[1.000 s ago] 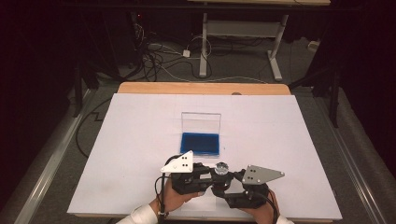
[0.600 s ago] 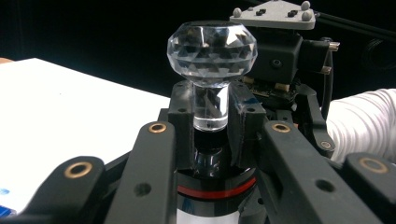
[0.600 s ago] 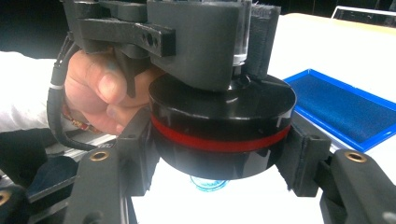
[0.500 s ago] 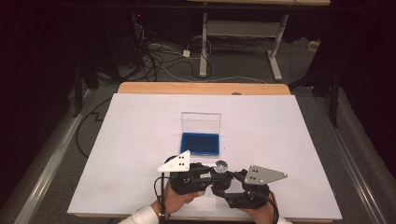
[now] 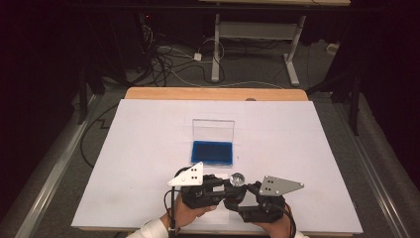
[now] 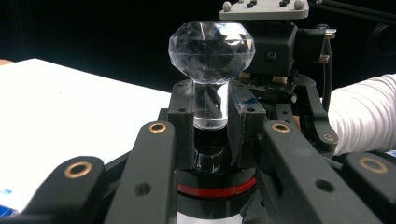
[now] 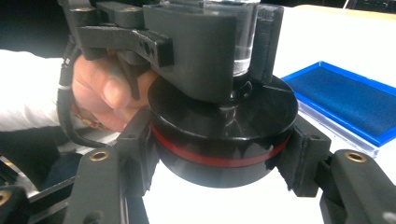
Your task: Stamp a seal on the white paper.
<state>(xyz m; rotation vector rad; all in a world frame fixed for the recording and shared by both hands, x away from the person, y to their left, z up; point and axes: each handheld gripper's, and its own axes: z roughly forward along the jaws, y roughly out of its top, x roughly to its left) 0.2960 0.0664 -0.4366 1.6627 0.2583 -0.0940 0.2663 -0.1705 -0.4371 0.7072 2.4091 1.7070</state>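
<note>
A stamp-like piece with a faceted clear crystal knob [image 5: 238, 178] and a black round base ringed in red [image 7: 224, 140] is held between both grippers near the table's front edge. My left gripper [image 6: 211, 116] is shut on the knob's clear stem [image 6: 210, 105], just under the crystal knob [image 6: 211, 46]. My right gripper [image 7: 223, 156] is shut on the black base from both sides, below the left gripper's pads [image 7: 196, 51]. In the high view the left gripper [image 5: 227, 186] and right gripper [image 5: 237, 196] meet tip to tip under the knob.
A shallow blue tray [image 5: 212, 152] with its clear lid [image 5: 213, 130] standing upright lies just beyond the grippers, on the white table [image 5: 307, 134]. It shows as a blue tray [image 7: 345, 100] at the right of the right gripper view. Cables and a desk frame lie on the floor behind.
</note>
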